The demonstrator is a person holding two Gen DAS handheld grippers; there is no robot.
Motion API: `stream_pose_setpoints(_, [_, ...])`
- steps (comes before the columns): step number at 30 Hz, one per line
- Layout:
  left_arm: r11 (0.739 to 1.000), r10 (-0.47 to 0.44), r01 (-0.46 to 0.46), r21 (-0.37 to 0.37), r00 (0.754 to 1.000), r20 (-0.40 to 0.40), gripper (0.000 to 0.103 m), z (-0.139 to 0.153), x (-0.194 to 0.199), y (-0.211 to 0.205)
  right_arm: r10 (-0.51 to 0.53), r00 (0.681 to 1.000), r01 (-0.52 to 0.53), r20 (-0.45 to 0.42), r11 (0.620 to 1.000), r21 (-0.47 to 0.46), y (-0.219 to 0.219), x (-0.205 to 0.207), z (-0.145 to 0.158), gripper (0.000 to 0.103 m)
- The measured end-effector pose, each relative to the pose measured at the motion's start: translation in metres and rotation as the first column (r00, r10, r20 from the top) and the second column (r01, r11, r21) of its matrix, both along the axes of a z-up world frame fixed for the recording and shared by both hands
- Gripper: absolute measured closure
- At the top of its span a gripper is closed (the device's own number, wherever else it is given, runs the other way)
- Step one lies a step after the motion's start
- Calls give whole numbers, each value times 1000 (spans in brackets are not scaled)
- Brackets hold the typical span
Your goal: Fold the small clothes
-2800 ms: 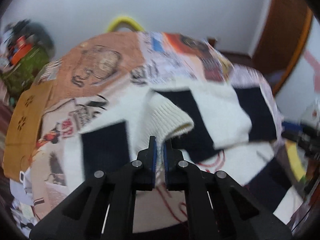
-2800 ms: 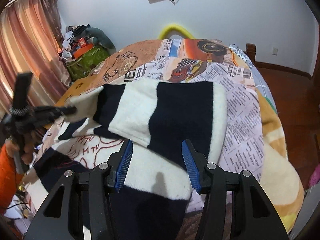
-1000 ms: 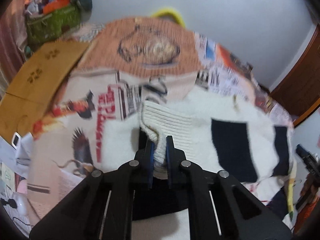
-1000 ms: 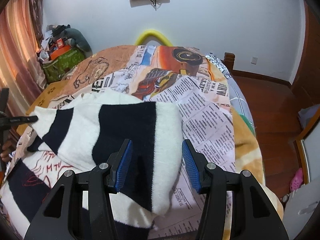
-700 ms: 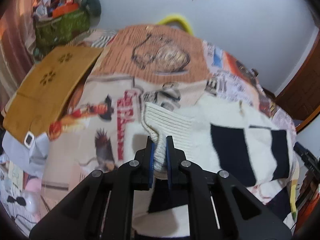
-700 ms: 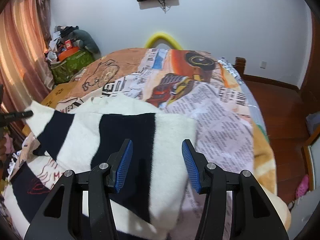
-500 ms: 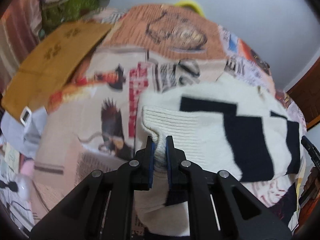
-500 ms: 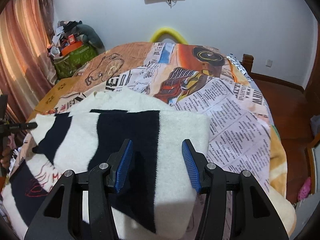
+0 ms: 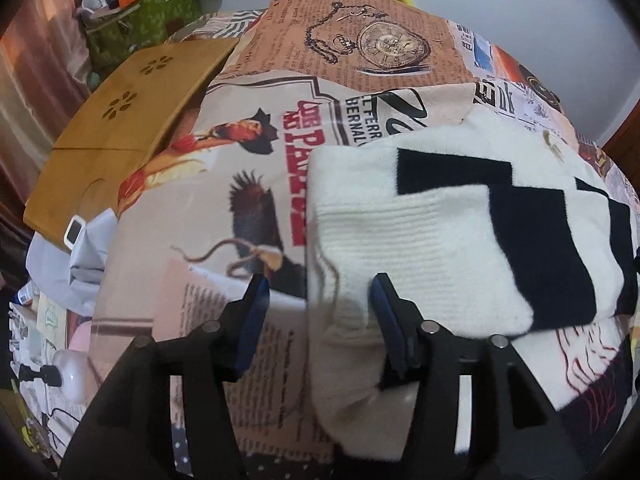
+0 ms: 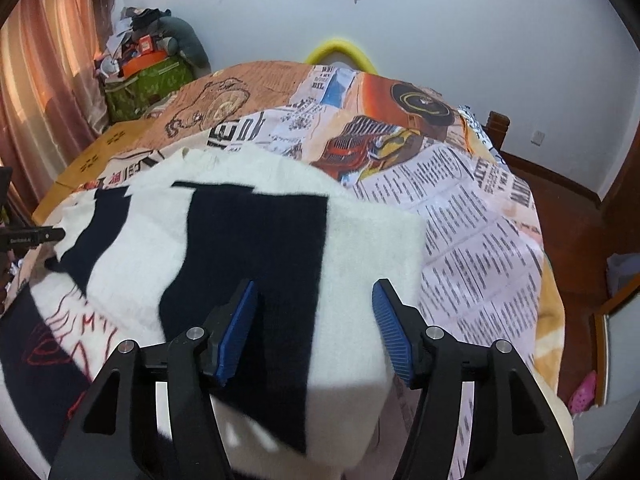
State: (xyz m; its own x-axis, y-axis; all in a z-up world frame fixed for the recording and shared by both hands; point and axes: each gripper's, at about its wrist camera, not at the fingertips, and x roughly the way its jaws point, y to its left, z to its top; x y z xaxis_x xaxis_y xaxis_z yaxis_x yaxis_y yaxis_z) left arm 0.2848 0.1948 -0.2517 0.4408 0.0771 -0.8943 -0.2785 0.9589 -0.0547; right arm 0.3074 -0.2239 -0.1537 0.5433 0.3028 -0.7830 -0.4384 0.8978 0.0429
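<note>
A white sweater with black blocks (image 9: 448,216) lies partly folded on the printed bedspread (image 9: 248,184). Its ribbed white cuff (image 9: 360,240) lies flat on top of the folded body. My left gripper (image 9: 318,304) is open just above the cuff, holding nothing. In the right wrist view the same sweater (image 10: 256,248) fills the middle, with red stitching on its lower left part. My right gripper (image 10: 314,312) is open over the sweater's right folded edge, empty. The left gripper's tip (image 10: 36,236) shows at the far left.
A wooden board (image 9: 120,120) lies at the bed's left edge, with a phone (image 9: 74,232) and clutter below it. A green bag with toys (image 10: 140,80) stands by the curtain. A yellow hoop (image 10: 340,50) is behind the bed. Wooden floor (image 10: 560,200) lies to the right.
My left gripper carried the sleeve cuff across to the left, laid it on the sweater body and opened. The right gripper stayed open over the sweater.
</note>
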Motion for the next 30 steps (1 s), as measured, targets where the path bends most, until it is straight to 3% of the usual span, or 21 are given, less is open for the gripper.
stream_pose_setpoints(5, [1000,18,-18,25,1000,-1,42,11,-18,5,-15,1000,15,-18,999,-30,-11,-21,4,43])
stream_pose_setpoints(14, [999,25,-25,25,1000,4,32,29,-68,3,-42,998,42,-46,999,-6,-39,-81,11,43])
stream_pose_setpoints(25, [996,-23,22,-83,1000,-7,27,29,-139,-30,-70,988,76,-136,997,33,-53,-143,-5,43])
stream_pose_setpoints(30, [994,-58,55,-98,998,-23,27,21,-160,-47,-94,982,108,-163,991,78,-58,-159,-12,43])
